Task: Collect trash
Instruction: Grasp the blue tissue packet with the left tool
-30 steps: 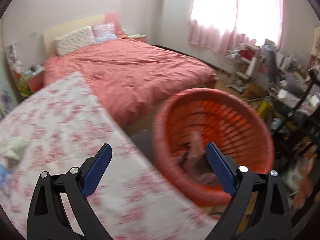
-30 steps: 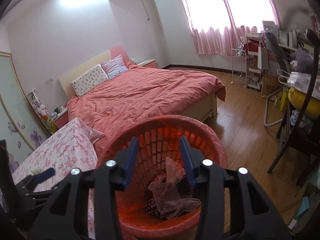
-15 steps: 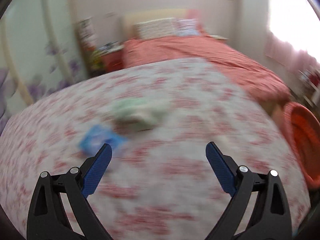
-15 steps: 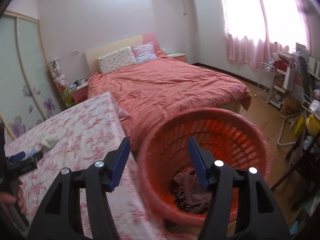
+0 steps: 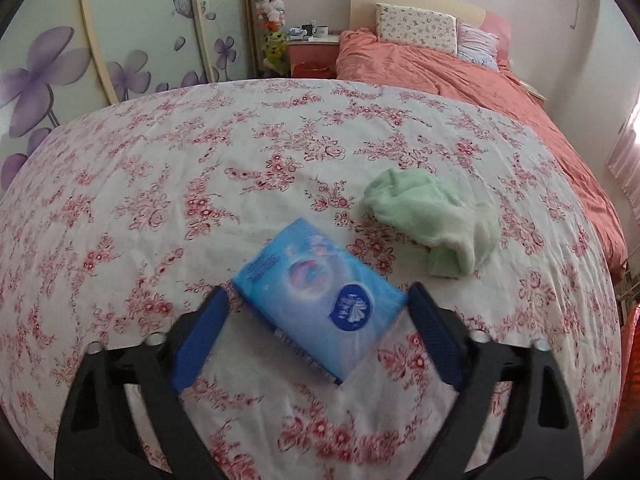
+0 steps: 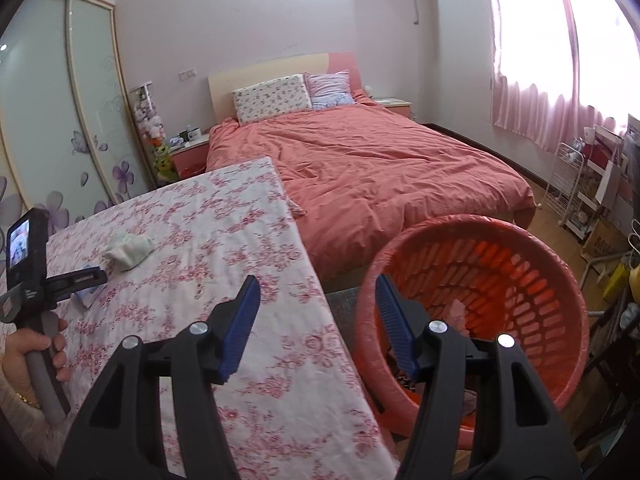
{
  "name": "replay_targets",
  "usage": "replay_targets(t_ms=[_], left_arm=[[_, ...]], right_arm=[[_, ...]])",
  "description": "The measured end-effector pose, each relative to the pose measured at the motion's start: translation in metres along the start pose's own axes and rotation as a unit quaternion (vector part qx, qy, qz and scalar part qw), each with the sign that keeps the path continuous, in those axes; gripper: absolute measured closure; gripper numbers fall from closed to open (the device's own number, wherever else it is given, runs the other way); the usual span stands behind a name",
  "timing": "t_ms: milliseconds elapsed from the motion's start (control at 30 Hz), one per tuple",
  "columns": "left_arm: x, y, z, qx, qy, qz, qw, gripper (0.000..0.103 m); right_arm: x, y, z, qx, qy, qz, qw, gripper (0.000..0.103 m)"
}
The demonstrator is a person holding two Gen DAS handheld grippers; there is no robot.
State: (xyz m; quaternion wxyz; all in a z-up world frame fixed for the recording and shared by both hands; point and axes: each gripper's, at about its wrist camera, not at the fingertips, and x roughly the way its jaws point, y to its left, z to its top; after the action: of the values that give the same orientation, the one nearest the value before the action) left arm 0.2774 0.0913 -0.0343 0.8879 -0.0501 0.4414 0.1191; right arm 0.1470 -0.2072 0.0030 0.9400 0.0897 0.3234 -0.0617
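In your left wrist view, your left gripper [image 5: 318, 304] hangs spread wide over the flowered tablecloth [image 5: 160, 184], its blue pads on either side of the blue tissue pack [image 5: 320, 300] but not yet touching it. The pack lies flat and skewed, one corner pointing back between the fingers. Just beyond it to the right, apart from it, sits a crumpled pale green cloth [image 5: 432, 220]. Judging by its glossy wrapper, the pack is probably light, soft and a bit slippery: it should give under pressure, not resist. Take it across the short width near the middle, since a pinch at a corner may let it swivel or slide out.

In your right wrist view, your right gripper [image 6: 318, 312] is parted and holds nothing, poised over the table edge beside the orange basket [image 6: 560, 280], which stands on the floor against the table and already has some scraps at the bottom. Far left, your left hand [image 6: 32, 356] grips its tool handle, and the pack shows only as a sliver of blue under that tool, with the green cloth near it.
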Motion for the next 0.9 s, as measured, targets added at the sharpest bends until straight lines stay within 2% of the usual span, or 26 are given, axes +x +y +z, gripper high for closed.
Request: replay_targets(t_ms=[133, 300, 400, 467, 533, 600, 767, 900], left_arm=[[-0.005, 0.003, -0.001, 0.016, -0.012, -0.006, 0.9998, 0.031], [-0.012, 0.021, 0.001, 0.046, -0.037, -0.012, 0.9982, 0.056], [-0.015, 0.035, 0.003, 0.055, -0.04, -0.03, 0.9972, 0.06], [-0.015, 0.042, 0.003, 0.055, -0.033, -0.055, 0.9964, 0.059], [-0.016, 0.047, 0.0, 0.058, -0.033, -0.068, 0.9954, 0.049], [-0.019, 0.052, -0.004, 0.063, -0.037, -0.07, 0.9948, 0.035], [-0.015, 0.057, -0.003, 0.052, -0.024, -0.084, 0.9948, 0.025], [-0.01, 0.052, 0.005, 0.029, -0.015, -0.073, 0.9968, 0.021]], right_arm=[[0.004, 0.01, 0.003, -0.007, 0.003, 0.009, 1.0, 0.044], [0.013, 0.034, 0.007, -0.021, 0.009, 0.033, 0.999, 0.044], [0.018, 0.056, 0.01, -0.034, 0.012, 0.051, 0.998, 0.044], [0.021, 0.072, 0.012, -0.045, 0.013, 0.063, 0.997, 0.044], [0.023, 0.086, 0.013, -0.054, 0.014, 0.072, 0.996, 0.044], [0.024, 0.098, 0.013, -0.065, 0.016, 0.08, 0.995, 0.044], [0.028, 0.111, 0.012, -0.071, 0.021, 0.085, 0.994, 0.044], [0.032, 0.116, 0.014, -0.071, 0.023, 0.088, 0.993, 0.044]])
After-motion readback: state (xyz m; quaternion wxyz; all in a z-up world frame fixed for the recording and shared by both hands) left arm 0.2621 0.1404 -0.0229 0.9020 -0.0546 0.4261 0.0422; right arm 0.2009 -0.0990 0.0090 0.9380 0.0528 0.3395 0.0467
